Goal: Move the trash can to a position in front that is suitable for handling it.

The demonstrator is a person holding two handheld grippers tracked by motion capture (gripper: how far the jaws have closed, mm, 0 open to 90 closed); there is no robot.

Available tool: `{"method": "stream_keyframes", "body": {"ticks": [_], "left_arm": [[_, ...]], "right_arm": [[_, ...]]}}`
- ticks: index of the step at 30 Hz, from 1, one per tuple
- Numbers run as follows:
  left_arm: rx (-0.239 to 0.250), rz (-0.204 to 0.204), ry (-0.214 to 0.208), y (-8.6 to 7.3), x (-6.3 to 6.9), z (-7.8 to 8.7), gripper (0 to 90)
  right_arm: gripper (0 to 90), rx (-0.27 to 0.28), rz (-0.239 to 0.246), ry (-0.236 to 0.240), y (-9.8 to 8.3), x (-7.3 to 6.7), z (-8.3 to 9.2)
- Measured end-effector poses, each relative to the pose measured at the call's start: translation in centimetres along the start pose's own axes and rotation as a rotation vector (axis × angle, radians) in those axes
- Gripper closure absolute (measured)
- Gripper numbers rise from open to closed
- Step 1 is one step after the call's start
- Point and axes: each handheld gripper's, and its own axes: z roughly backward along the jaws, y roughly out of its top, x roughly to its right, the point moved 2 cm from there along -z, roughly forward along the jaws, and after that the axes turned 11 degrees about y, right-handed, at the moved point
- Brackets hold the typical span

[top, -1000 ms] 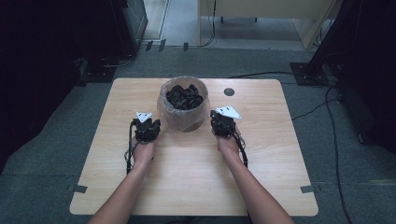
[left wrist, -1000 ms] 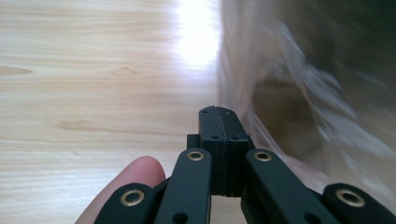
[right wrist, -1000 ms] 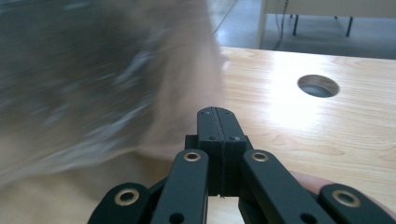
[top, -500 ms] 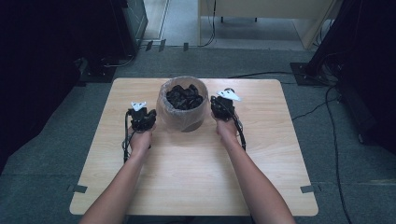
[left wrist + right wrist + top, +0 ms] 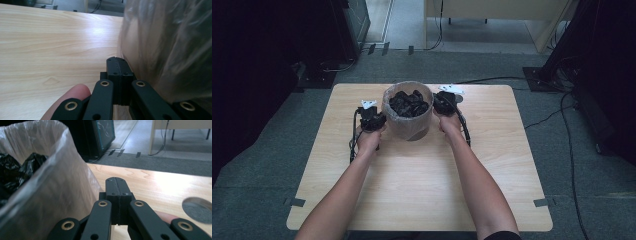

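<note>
Round bin [image 5: 408,117], clear crinkly liner, between closed, empty left gripper [image 5: 372,116] and right gripper [image 5: 444,100]

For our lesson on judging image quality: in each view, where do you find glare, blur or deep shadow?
High view: evenly lit pale wooden table, room at left in deep shadow. Left gripper view: the bin's clear plastic liner is blurred from closeness, with glare on the wood. Right gripper view: bright sheen on the tabletop, black crumpled bags dark but sharp.

High view above table [image 5: 362,200]; tongs views close beside shared bin [image 5: 408,111].
</note>
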Motion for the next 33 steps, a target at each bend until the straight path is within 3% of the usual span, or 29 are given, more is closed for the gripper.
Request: {"method": "stream_keyframes", "body": {"ticks": [3,4,8,12,20,33], "left_arm": [[-0.001,0.006,0.007,0.3,0.2,-0.2,90.0],[0.001,-0.002,0.007,0.3,0.2,-0.3,90.0],[0.010,-0.025,0.029,0.3,0.3,-0.3,90.0],[0.001,-0.009,0.004,0.3,0.2,-0.3,90.0],[0.004,-0.008,-0.014,-0.5,0.9,0.7,90.0],[0.001,-0.039,-0.069,-2.6,2.6,3.3,90.0]], "right_arm": [[90.0,-0.011,-0.018,0.037,0.3,0.4,-0.4],[90.0,-0.023,-0.031,0.070,0.3,0.7,-0.6],[90.0,-0.032,-0.022,0.097,0.1,0.7,-0.6],[90.0,-0.032,-0.032,0.141,-0.2,0.4,0.0],[90.0,0.004,-0.070,0.139,-1.6,-0.1,2.3],[90.0,0.012,-0.063,0.056,-3.9,-1.6,7.3]]}}
